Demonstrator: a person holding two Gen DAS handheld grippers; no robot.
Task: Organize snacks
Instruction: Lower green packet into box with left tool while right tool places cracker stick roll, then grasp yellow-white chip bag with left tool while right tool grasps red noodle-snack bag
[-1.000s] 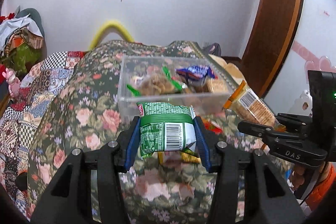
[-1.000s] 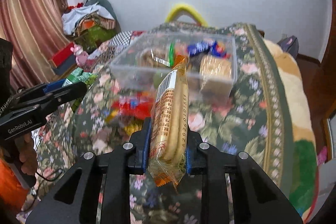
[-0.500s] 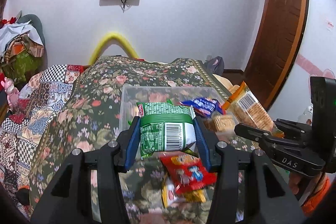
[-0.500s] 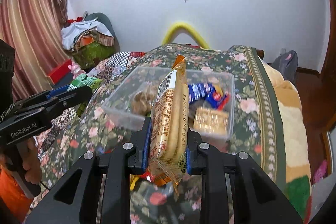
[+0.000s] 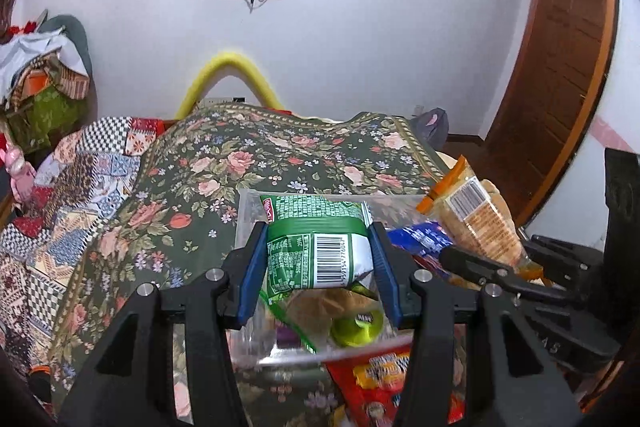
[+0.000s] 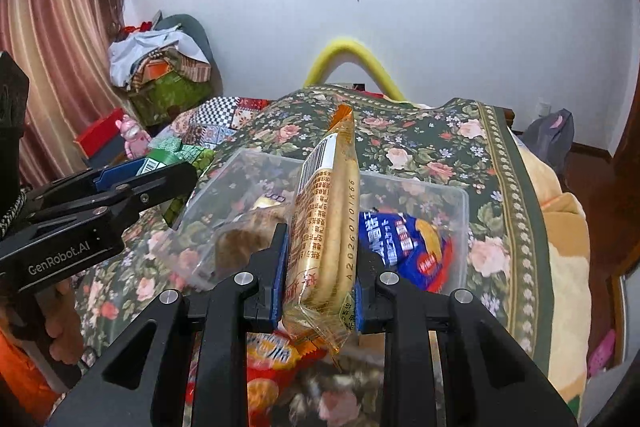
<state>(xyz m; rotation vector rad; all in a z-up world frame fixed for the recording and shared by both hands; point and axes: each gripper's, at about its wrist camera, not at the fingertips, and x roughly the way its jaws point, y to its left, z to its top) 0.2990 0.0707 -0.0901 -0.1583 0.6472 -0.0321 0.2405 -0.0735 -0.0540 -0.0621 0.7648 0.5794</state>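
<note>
A floral bedspread (image 6: 500,155) covers the bed, its patterned border running down the right side where the cover drops away; to the left it meets a patchwork quilt (image 5: 72,187). Broad bare cover lies beyond the one clear plastic bin (image 6: 456,203), which sits open-topped on it with free room over its rim. Inside the bin lie one blue packet (image 6: 400,243) and some brownish snacks, too blurred to count. In front of the near wall, one red packet (image 5: 380,379) lies on the cover. The left gripper (image 5: 320,259) is clamped on one green packet (image 5: 320,247) above the bin. The right gripper (image 6: 320,267) is closed tight on one upright orange biscuit pack (image 6: 324,227), held edge-on over the bin's near wall.
</note>
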